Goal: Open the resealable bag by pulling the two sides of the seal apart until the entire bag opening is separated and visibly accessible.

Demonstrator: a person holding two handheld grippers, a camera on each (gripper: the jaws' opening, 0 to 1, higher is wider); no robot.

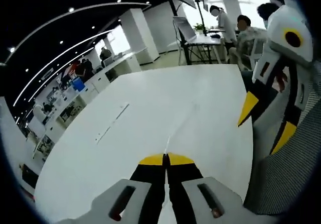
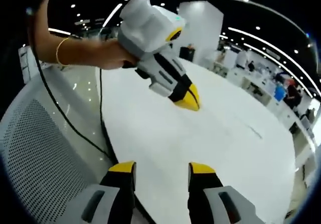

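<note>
My left gripper (image 1: pixel 165 159) sits low over the white table (image 1: pixel 150 113), its yellow tips pressed together and shut, with nothing visible between them. In the right gripper view the left gripper (image 2: pixel 188 100) hovers over the table (image 2: pixel 225 148), held by a hand (image 2: pixel 103 53) wearing a thin bracelet. My right gripper (image 2: pixel 162 168) is open above the table's near edge, with an empty gap between its fingers. It also enters the left gripper view from the right as the right gripper (image 1: pixel 266 122), open. I cannot make out a resealable bag in these frames.
A grey mesh chair (image 2: pixel 35 148) stands beside the table edge, also seen as the chair (image 1: pixel 296 169). A black cable (image 2: pixel 75 128) hangs past it. People sit at a desk (image 1: pixel 205 39) beyond the table's far end. Rows of office desks (image 1: pixel 95 78) line the left.
</note>
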